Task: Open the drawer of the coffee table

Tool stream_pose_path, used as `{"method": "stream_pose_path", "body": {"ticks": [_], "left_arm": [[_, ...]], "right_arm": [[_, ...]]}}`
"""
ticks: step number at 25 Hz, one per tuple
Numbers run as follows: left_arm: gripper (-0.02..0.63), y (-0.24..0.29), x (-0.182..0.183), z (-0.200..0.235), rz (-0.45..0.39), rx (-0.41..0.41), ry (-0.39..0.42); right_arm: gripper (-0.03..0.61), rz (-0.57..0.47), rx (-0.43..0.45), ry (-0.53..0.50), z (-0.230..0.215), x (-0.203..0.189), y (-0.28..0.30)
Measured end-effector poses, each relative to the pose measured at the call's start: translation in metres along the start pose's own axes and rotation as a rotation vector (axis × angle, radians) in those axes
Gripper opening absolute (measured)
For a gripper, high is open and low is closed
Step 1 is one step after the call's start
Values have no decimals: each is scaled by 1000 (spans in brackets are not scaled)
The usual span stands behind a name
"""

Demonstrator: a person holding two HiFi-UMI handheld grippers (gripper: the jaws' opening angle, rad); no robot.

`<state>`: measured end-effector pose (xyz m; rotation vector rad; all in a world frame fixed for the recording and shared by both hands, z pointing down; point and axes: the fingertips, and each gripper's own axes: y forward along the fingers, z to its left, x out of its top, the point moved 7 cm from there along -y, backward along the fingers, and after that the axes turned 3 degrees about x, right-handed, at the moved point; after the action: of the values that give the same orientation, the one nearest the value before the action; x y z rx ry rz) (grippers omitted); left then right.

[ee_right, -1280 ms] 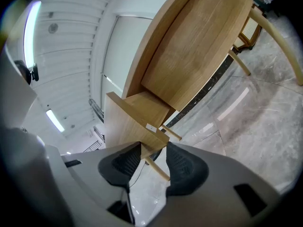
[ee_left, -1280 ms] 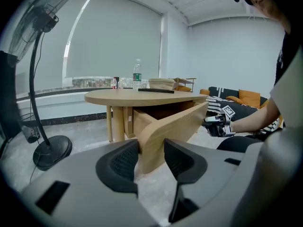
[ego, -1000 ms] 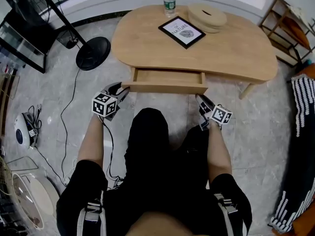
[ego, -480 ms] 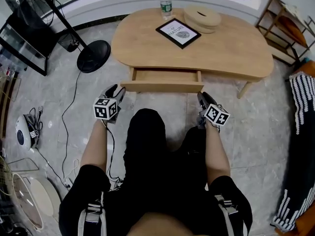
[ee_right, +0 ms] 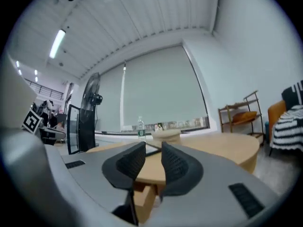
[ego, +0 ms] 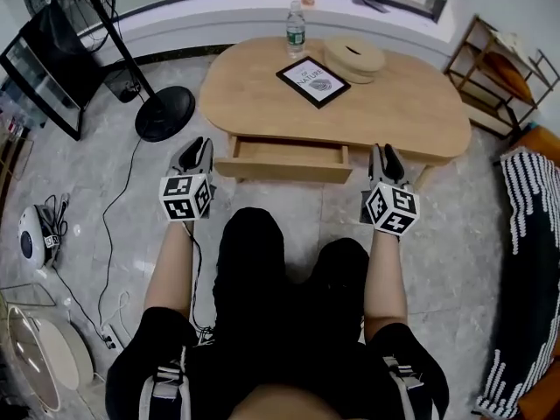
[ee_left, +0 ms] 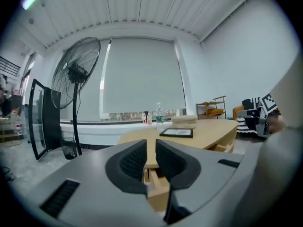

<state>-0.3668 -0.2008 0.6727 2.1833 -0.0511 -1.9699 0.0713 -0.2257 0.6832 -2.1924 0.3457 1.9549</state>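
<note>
Left: my left claw [ego: 198, 145] hangs just off the drawer's left end and points toward the table. Its jaws have just been closing. They now stand nearly together, with a slim gap and nothing in it.
Right: my right claw [ego: 386, 153] hangs just off the drawer's right end and points the same way. Its jaws have just been closing too. A narrow gap is left between the pads, with nothing in it.
Drawer: the drawer [ego: 284, 168] is pulled out from under the table's near edge, front panel toward me. It sits between my two claws, and neither touches it.
Table: the table [ego: 411, 103] is light wood with a rounded top.
On top: a bottle [ego: 296, 17] stands at the far edge. A framed picture [ego: 313, 81] lies flat near the middle, and a round wooden box [ego: 354, 57] sits just beyond it.
Floor: a fan [ego: 166, 112] stands left of the table, and a shelf [ego: 490, 73] stands to its right.
</note>
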Motion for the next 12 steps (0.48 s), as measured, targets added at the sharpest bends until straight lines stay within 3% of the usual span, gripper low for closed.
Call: {"method": "stream_pose_path", "body": {"ticks": [2,5,12], "left_arm": [[31,-2,28,-18,-35,20,4],[21,-4,56,-49,-61,-30,-21],[20,13,70,-99,-79,-136,47]], "right_arm": [[61,-63,10,-68,24,36,4],[15,-124,37,-129,60,72,10],[15,-83,150,-135,104,61,34]]}}
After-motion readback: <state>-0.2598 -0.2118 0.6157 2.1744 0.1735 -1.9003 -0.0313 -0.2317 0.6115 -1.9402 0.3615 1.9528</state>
